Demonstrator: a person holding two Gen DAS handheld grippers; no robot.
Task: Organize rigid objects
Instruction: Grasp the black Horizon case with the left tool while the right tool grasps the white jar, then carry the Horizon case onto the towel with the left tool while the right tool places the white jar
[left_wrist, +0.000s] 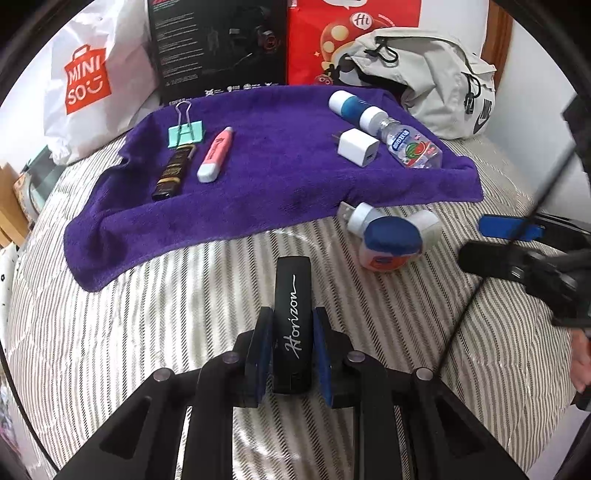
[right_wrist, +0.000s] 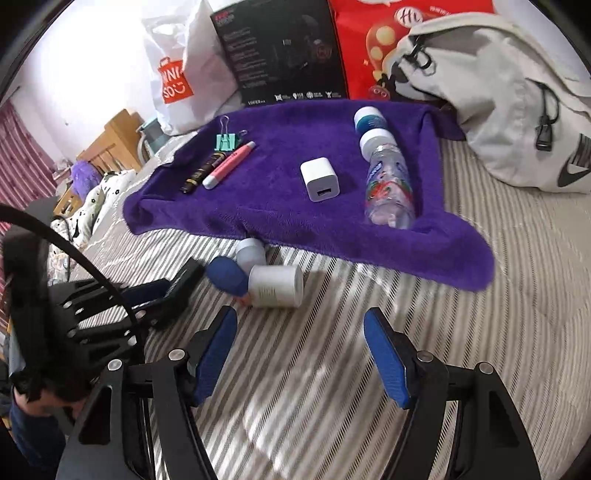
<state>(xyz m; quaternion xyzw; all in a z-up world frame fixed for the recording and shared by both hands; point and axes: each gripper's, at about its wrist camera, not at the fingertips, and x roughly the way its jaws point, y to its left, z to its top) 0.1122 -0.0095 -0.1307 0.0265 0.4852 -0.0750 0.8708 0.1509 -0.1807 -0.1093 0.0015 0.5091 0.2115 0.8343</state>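
Note:
My left gripper (left_wrist: 291, 354) is shut on a black stapler (left_wrist: 291, 325) marked "Horizon", held low over the striped bed. A purple towel (left_wrist: 277, 192) lies beyond it. On its left side are a teal binder clip (left_wrist: 185, 133), a black-gold tube (left_wrist: 173, 171) and a pink highlighter (left_wrist: 215, 155). On its right side are a white charger cube (left_wrist: 358, 147), a clear bottle (left_wrist: 410, 142) and a white-blue jar (left_wrist: 349, 105). My right gripper (right_wrist: 301, 354) is open and holds nothing. Just ahead of it, off the towel, lie a white cylinder (right_wrist: 275, 286), a blue-lidded jar (right_wrist: 225, 275) and a white plug adapter (right_wrist: 251, 251).
Behind the towel stand a white Miniso bag (left_wrist: 88, 81), a black box (left_wrist: 218, 44) and a red bag (left_wrist: 332, 40). A grey backpack (right_wrist: 498, 103) slumps at the back right. Striped bedding (right_wrist: 480, 332) spreads bare to the right; wooden furniture (right_wrist: 114, 136) stands beyond the left edge.

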